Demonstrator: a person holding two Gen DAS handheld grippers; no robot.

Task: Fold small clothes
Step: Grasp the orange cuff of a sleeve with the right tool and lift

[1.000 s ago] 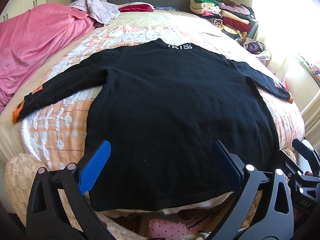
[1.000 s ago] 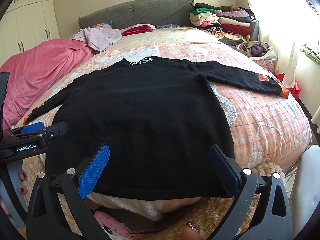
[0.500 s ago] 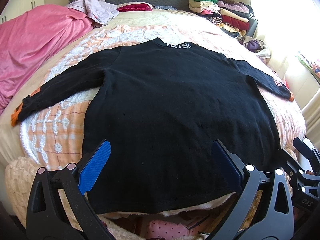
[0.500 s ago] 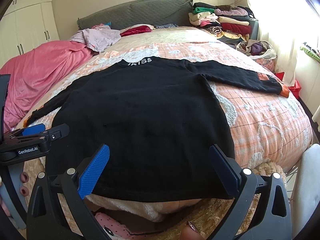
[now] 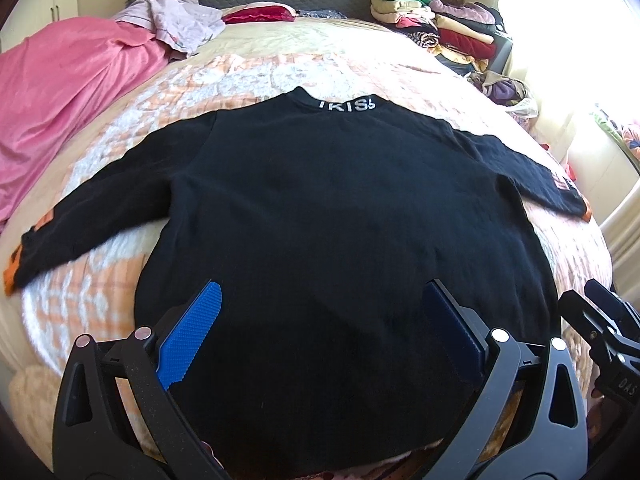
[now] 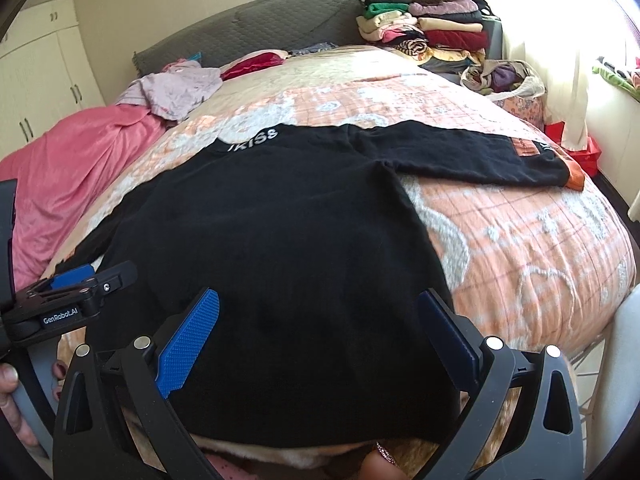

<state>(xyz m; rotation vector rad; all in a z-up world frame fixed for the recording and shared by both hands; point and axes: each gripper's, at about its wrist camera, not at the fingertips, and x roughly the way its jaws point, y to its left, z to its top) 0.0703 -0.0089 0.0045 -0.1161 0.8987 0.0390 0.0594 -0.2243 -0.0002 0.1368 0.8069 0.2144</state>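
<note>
A black long-sleeved sweater (image 5: 340, 216) lies flat on the bed, back up, sleeves spread to both sides, white lettering at the collar (image 5: 347, 105). Its cuffs are orange (image 6: 574, 174). My left gripper (image 5: 320, 320) hovers open above the hem on the left half, nothing between its blue pads. My right gripper (image 6: 318, 320) also stands open over the sweater (image 6: 280, 260) near the hem's right part. The left gripper's tip (image 6: 80, 280) shows at the left edge of the right wrist view. The hem itself is partly hidden behind the gripper frames.
The bed carries an orange and white quilt (image 6: 520, 240). A pink blanket (image 5: 60, 100) is heaped at the left, a lilac garment (image 5: 180, 28) near the headboard. Stacked folded clothes (image 6: 424, 28) stand at the far right, with a bag of clothes (image 6: 504, 80) beside them.
Both grippers have moved forward and lower over the sweater, so the hem now sits nearer the frames' bottom. Both stayed open and the sweater has not shifted.
</note>
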